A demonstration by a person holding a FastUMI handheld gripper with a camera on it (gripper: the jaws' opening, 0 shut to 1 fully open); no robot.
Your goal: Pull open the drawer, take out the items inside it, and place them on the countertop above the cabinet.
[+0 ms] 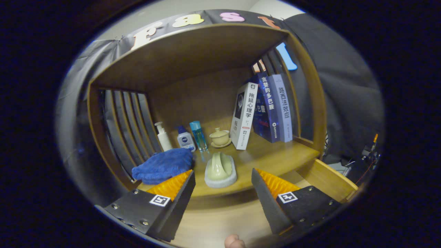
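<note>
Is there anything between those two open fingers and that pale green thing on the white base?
Nothing visible does. The gripper is open, and the pale green item sits on the countertop just ahead, between the fingers; the blue cloth lies beside it.

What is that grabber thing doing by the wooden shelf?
A person is holding the gripper in front of a wooden cabinet. Its fingers are spread open with nothing in them. Just ahead, between the fingers, a pale green item on a white base sits on the countertop. A blue cloth lies beside it, with bottles, a lidded cup and books farther back.
</note>
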